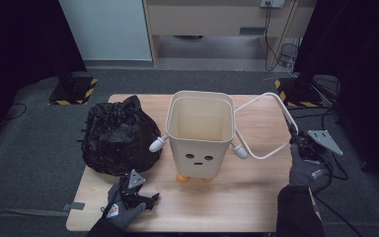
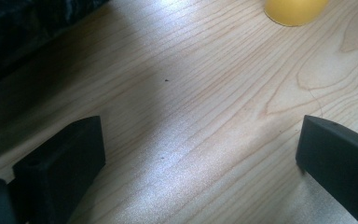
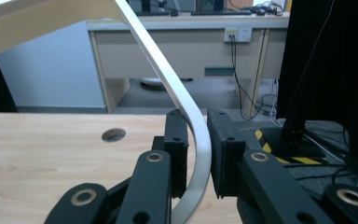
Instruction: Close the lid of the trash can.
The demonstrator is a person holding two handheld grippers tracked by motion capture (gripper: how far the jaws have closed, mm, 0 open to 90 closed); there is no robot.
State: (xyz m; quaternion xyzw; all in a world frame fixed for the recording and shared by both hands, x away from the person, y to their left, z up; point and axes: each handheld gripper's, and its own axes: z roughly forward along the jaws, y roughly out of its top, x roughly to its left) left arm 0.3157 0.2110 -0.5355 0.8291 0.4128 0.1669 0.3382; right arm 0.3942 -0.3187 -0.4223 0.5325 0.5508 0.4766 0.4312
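My right gripper (image 3: 197, 154) has its jaws pinched on the thin cream plastic hoop ring (image 1: 269, 126), held up beside the cream square plastic bin with a face and yellow feet (image 1: 200, 136) at mid-table. My left gripper (image 2: 200, 154) rests low on the pale wooden table (image 1: 246, 192), jaws wide, holding nothing, just in front of the crumpled black plastic bag (image 1: 118, 136).

Risks: the grip sits on the ring's bend, so it could swivel or slide out. The ring's far end lies by the bin's white arm; snagging it could tip the bin. Nothing steadies the bin.
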